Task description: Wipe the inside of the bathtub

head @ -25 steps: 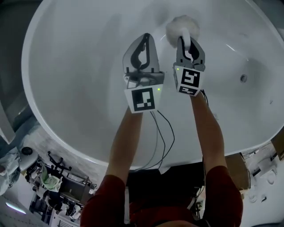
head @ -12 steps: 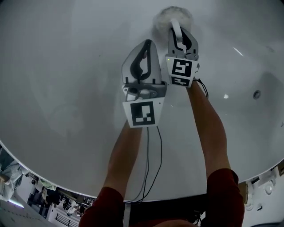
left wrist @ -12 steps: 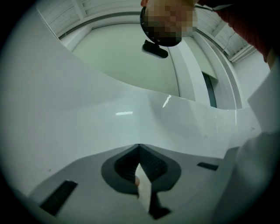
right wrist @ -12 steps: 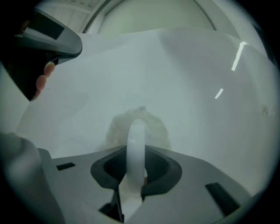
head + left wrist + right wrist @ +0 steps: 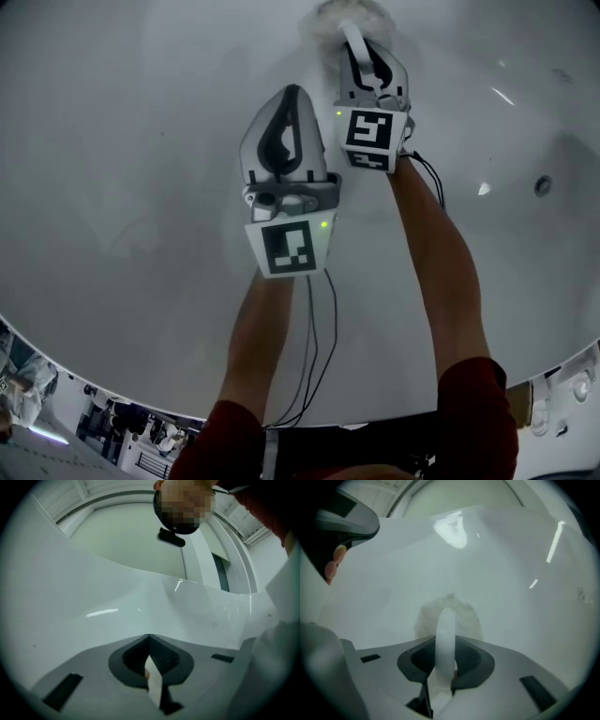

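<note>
The white bathtub (image 5: 122, 141) fills the head view, and both grippers reach down inside it. My right gripper (image 5: 354, 39) is shut on the white loop handle (image 5: 446, 634) of a fluffy white scrubber (image 5: 327, 17), which is pressed against the tub's inner wall (image 5: 511, 588). The scrubber's puff (image 5: 425, 617) shows just past the jaws. My left gripper (image 5: 289, 91) hangs beside it, a little nearer me, with its jaws together and nothing between them. It (image 5: 149, 637) points at bare tub wall (image 5: 93, 597) without touching it.
A round metal fitting (image 5: 542, 185) sits in the tub wall at the right. The tub rim (image 5: 394, 412) curves along the bottom, with floor clutter (image 5: 122, 427) beyond it at lower left. Black cables (image 5: 314, 337) hang from the grippers between the forearms.
Both grippers have moved farther along the tub wall, up in the head view, and the scrubber has slid with the right one. The head has dropped closer to the tub.
</note>
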